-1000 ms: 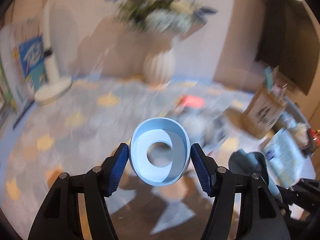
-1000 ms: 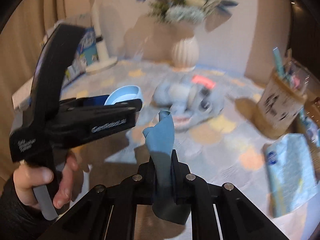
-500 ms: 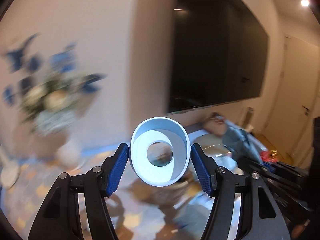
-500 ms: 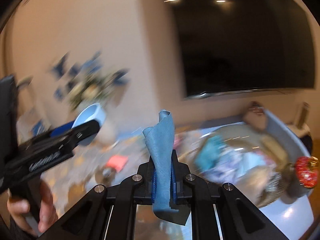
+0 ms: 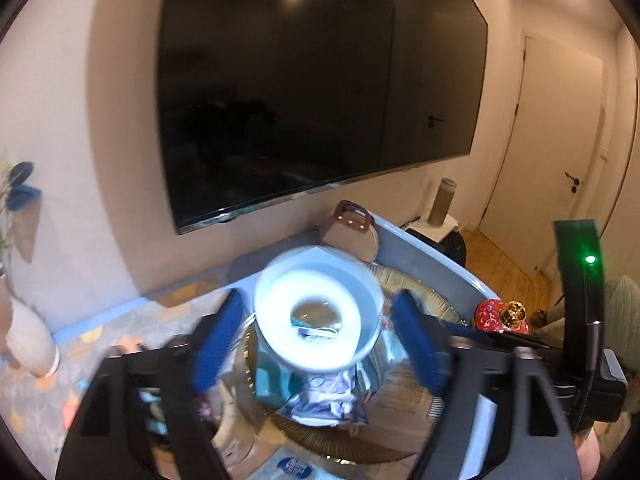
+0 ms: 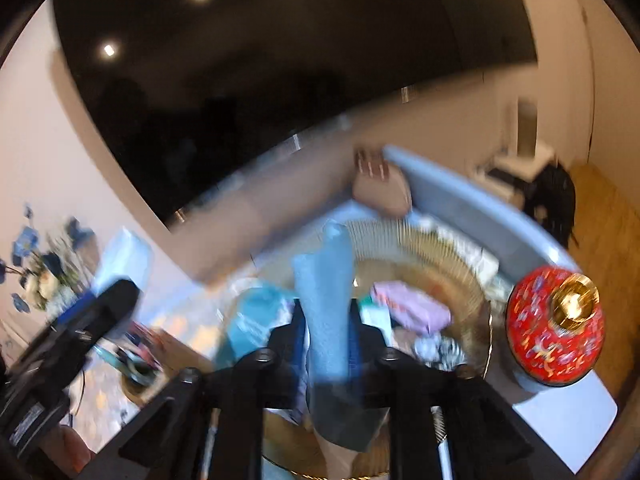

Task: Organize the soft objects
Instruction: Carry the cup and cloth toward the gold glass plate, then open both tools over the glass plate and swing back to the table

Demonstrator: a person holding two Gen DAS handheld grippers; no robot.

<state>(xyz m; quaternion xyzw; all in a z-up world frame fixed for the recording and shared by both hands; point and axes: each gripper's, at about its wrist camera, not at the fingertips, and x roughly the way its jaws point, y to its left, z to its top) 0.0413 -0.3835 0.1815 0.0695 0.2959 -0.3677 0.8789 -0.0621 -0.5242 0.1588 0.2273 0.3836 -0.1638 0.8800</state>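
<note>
Fingers (image 5: 218,344) above cluttered blue table (image 5: 424,248)

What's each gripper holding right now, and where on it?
Left gripper: nothing; jaws just opened, pads clear of the blue ring between them. Right gripper: jaws just opening around the blue cloth, low down; grip unclear.

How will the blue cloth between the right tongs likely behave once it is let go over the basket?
The blue cloth is probably floppy: its top edge curls and its lower end hangs limp below the right tongs. It looks thin, so likely light. It should crumple into the gold wire basket, not roll.
</note>
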